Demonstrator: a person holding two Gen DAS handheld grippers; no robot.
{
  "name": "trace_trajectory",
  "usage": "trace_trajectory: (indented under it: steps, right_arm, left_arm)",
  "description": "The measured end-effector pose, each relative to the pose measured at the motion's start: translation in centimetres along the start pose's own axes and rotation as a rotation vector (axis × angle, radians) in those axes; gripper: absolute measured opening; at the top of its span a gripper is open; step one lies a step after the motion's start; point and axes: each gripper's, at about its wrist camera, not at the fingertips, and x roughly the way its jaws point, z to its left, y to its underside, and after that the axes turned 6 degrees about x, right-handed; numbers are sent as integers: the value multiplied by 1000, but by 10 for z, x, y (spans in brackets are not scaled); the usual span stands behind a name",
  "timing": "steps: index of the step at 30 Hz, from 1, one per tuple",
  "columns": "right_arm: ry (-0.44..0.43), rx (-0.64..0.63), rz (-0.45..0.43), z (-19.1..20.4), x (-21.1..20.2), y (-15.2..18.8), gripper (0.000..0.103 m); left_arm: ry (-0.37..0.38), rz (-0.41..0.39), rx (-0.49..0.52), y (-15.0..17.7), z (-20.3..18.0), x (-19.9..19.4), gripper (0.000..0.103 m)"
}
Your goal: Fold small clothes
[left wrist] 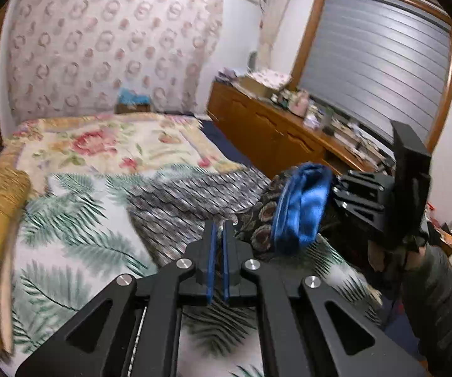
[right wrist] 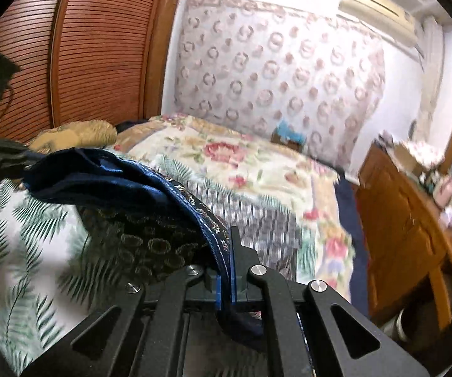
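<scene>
Both claws are pinching the shiny blue, paisley-lined small garment (right wrist: pixel 106 185) — the right gripper (right wrist: pixel 226 270) its stitched hem, the left gripper (left wrist: pixel 219 251) pressed together on a thin edge — lifting it off the palm-leaf bedspread (left wrist: pixel 78 220), seemingly to spread it flat next.

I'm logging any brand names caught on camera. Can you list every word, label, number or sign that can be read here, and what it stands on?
None can be read.
Clutter on the dresser: boxes and bottles, any print too small and blurred to read.
Air conditioner: no legible mark.
Blue garment: no tag or print in view.
Grippers: no lettering shows on either.
</scene>
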Motion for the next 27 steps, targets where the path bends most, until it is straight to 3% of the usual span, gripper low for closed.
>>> trace_trajectory:
  steps: [2, 4, 6, 9, 16, 21, 23, 27]
  right_arm:
    - [-19, -39, -4, 6, 23, -15, 3]
    - [-37, -70, 11, 11, 51, -21, 3]
    - [-55, -96, 31, 16, 78, -25, 3]
    - [-65, -120, 67, 13, 108, -27, 3]
    - [-22, -74, 150, -2, 156, -40, 3]
    - [-56, 38, 148, -7, 158, -63, 22]
    - [-56, 73, 138, -12, 150, -66, 46]
    - [-50, 136, 128, -23, 139, -65, 52]
  left_arm:
    - [-32, -13, 3, -3, 11, -1, 3]
    - [-63, -11, 7, -5, 24, 2, 12]
    - [-89, 2, 18, -5, 36, 10, 44]
    - [-83, 35, 27, -4, 52, 24, 66]
    - [-104, 69, -22, 1, 78, 45, 67]
    - [-93, 100, -11, 4, 77, 64, 67]
    - [-91, 129, 6, 6, 75, 77, 67]
    - [-116, 180, 25, 8, 74, 104, 67]
